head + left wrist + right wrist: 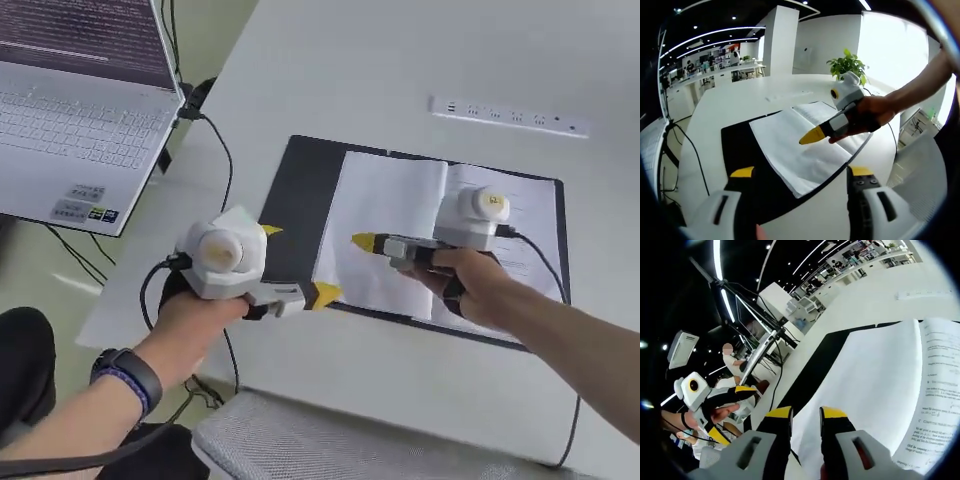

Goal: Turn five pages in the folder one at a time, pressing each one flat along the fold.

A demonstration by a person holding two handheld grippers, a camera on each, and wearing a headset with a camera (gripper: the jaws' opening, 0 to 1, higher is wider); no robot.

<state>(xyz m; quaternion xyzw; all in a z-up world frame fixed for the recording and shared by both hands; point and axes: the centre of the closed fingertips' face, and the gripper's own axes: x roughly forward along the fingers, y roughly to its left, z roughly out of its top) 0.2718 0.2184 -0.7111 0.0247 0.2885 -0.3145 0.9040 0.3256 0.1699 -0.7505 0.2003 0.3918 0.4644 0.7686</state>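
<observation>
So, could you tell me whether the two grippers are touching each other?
Apart: the head view shows white page between the left gripper and right gripper.

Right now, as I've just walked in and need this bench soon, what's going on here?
A person is working on an open folder on the white table with a gripper in each hand. The right gripper reaches over the left-hand page, jaws only narrowly apart, gripping nothing. The left gripper hangs wide open at the folder's near left corner. No page is lifted.
</observation>
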